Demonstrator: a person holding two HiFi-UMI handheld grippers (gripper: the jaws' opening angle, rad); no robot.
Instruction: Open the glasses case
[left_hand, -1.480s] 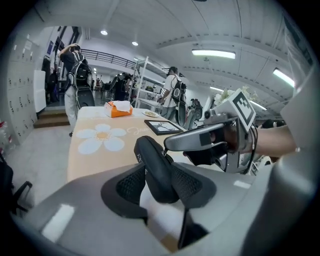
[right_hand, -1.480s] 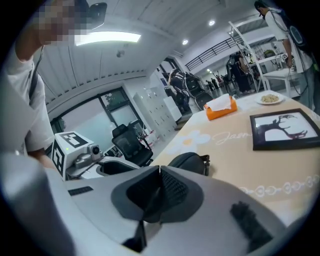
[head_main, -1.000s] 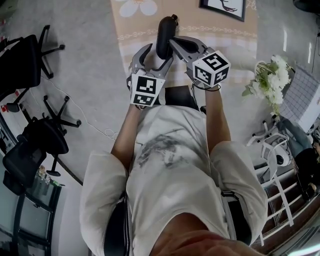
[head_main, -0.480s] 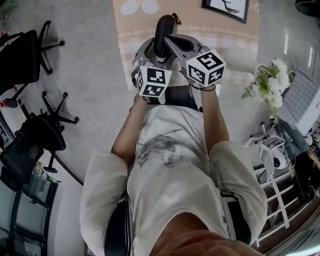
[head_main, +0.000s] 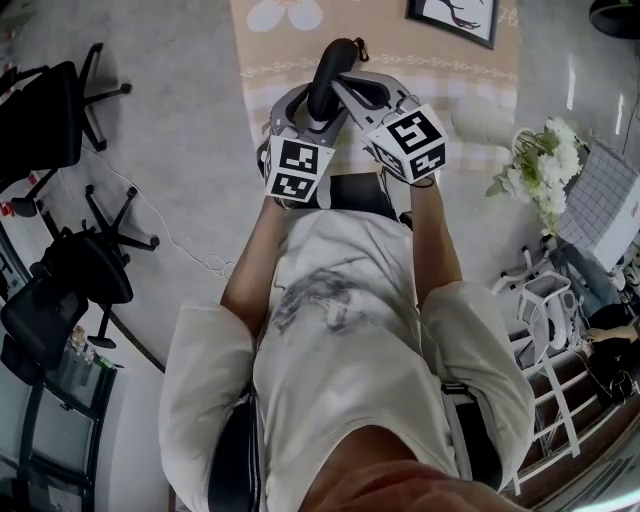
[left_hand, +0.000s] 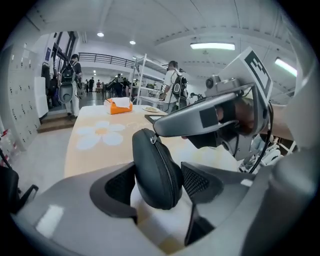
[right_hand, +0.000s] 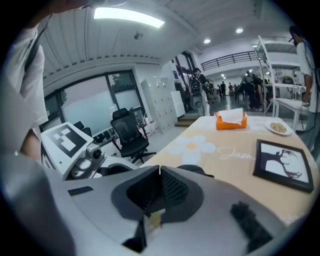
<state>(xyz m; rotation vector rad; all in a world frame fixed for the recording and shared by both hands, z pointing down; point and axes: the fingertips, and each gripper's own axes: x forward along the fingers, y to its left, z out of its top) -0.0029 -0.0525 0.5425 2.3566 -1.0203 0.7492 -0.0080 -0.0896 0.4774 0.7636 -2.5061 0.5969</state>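
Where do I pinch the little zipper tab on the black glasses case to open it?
Pinch the small zipper pull flat, across its thin sides, coming from above. The glasses case stands on end with the pull at its top end, and the zipper seam runs down its rim, so a pinch from above probably leaves room to draw it down.

We see the glasses case (left_hand: 156, 170) in matte black, zip and all. The left gripper (left_hand: 160, 184) is pale grey with black mesh-patterned pads (left_hand: 199, 181) — its cube (head_main: 294, 170) is white with black square markers. The tablecloth (left_hand: 95, 160) is peach-beige, printed with a white daisy (left_hand: 101, 135) that has a yellow centre. The tissue box (left_hand: 119, 106) is orange — the person's shirt (head_main: 340, 330) is off-white with a grey print.
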